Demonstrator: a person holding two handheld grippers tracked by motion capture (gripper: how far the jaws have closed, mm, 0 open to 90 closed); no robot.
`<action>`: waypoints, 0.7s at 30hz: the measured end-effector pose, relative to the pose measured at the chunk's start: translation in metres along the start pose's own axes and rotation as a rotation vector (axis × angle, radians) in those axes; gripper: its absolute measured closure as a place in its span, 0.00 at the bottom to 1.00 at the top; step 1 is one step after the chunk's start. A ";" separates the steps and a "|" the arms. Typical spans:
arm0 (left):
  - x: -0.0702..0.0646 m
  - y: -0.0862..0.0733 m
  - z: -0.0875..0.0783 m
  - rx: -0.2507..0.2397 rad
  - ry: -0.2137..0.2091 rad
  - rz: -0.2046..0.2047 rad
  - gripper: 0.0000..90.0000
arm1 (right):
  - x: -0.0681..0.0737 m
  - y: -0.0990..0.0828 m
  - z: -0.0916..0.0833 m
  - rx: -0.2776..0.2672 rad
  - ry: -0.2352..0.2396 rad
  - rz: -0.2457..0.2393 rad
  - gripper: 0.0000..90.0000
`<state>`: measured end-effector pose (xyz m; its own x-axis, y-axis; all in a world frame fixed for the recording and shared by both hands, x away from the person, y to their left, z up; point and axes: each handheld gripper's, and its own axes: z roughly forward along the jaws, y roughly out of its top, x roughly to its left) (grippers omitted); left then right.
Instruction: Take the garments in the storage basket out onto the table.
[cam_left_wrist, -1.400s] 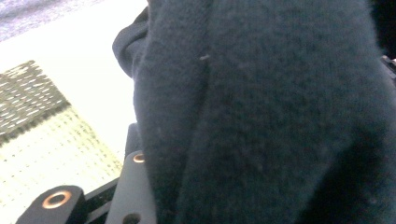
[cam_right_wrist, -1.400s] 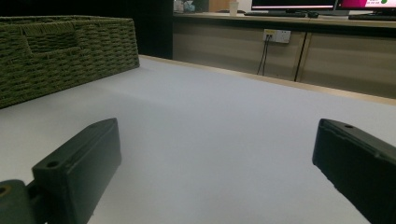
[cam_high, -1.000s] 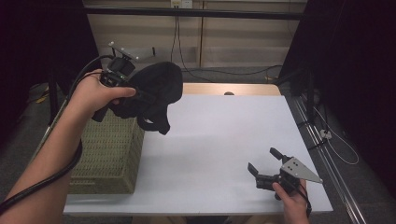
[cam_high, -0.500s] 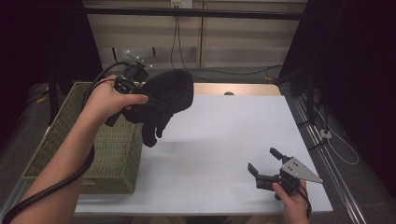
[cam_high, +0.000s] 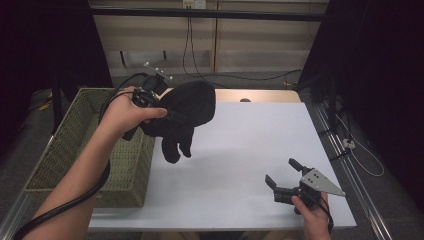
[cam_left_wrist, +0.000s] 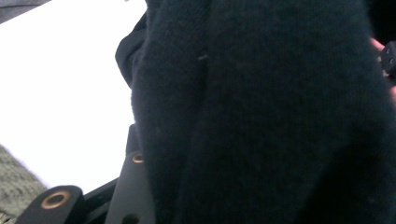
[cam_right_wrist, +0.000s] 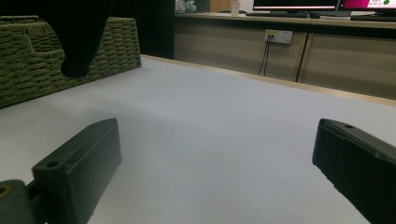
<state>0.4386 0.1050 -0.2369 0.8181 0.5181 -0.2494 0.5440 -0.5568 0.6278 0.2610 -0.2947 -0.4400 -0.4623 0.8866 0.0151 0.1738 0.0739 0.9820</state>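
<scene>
A black knitted glove (cam_high: 187, 107) hangs in the air over the left part of the white table (cam_high: 250, 150), its fingers drooping down. My left gripper (cam_high: 172, 114) is shut on the glove, and the cloth covers most of its jaws. In the left gripper view the glove (cam_left_wrist: 261, 112) drapes over the black fingers (cam_left_wrist: 133, 186). Its drooping tip also appears in the right gripper view as glove (cam_right_wrist: 77, 42). My right gripper (cam_high: 282, 172) rests low at the table's front right, open, and the right gripper (cam_right_wrist: 219, 154) has nothing between its jaws.
A green wicker basket (cam_high: 70, 135) stands along the table's left edge, just left of the hanging glove; the basket (cam_right_wrist: 28, 56) rises behind the glove's tip. Cables run along the back wall. Dark frame posts stand at the right.
The left hand has carried the glove to the right and slightly down, from over the basket's edge to over the table. The right gripper has stayed where it was.
</scene>
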 end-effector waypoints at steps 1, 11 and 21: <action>0.000 0.000 0.001 0.007 -0.005 0.014 0.65 | 0.000 0.000 0.000 0.000 0.000 0.000 0.00; -0.008 -0.004 0.021 -0.022 -0.029 0.026 0.64 | 0.000 0.000 0.000 -0.001 0.004 0.000 0.00; -0.012 -0.010 0.038 -0.023 -0.020 0.061 0.64 | 0.001 0.000 0.001 0.001 0.006 -0.004 0.00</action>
<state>0.4306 0.0799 -0.2678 0.8532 0.4705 -0.2252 0.4890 -0.5712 0.6592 0.2612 -0.2933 -0.4400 -0.4685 0.8834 0.0122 0.1725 0.0780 0.9819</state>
